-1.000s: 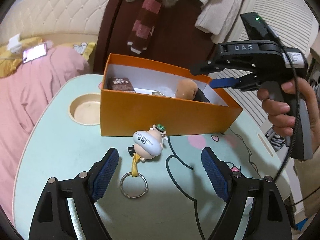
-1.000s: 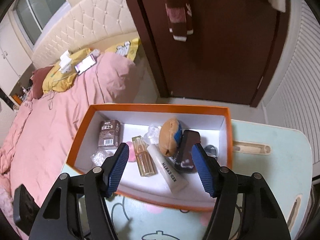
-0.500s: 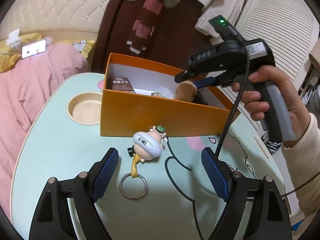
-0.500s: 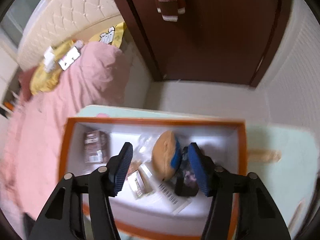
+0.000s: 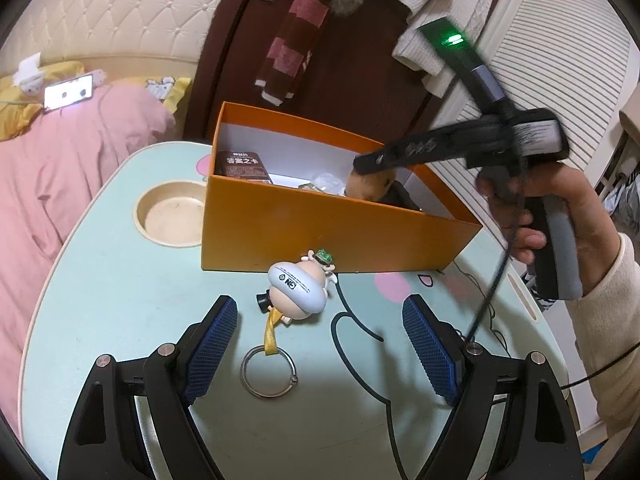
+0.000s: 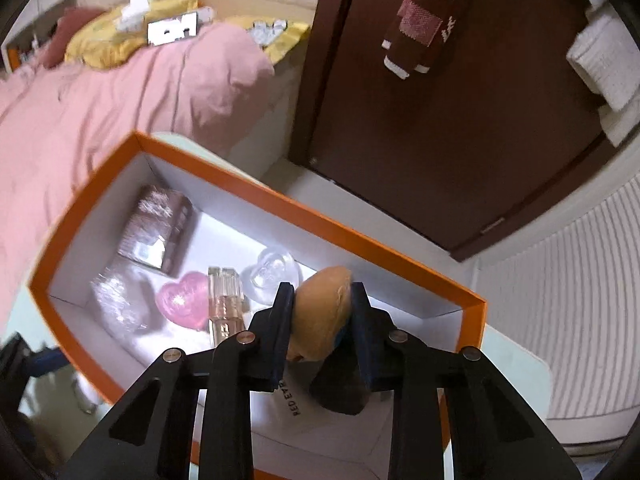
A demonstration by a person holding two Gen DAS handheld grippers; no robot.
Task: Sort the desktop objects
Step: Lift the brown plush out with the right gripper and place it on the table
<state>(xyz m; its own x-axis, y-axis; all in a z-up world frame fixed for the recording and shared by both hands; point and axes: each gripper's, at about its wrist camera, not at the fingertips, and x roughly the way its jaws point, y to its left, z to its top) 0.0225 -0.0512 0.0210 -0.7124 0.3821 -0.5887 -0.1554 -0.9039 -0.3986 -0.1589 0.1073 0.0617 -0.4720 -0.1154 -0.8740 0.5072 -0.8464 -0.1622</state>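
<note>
The right gripper (image 6: 320, 320) has just been closing its jaws, and its blue pads now press on both sides of a tan, rounded soft toy with a blue patch (image 6: 324, 312), which sits inside the orange cardboard box with white lining (image 6: 280, 200), near its right end. To do this grasp well, I judge the squeeze should be kept firm but gentle and the lift straight up, clear of the dark object (image 6: 340, 392) just beside the toy and the white tube (image 6: 296, 400) beneath. The toy's long axis runs roughly along the fingers, its rounded end pointing away from the camera toward the far box wall. Outward, the left gripper (image 5: 320, 348) hangs with jaws spread and empty over the pale green table (image 5: 100, 300), either side of a white-bellied figurine keychain on a metal ring (image 5: 296, 288).
</note>
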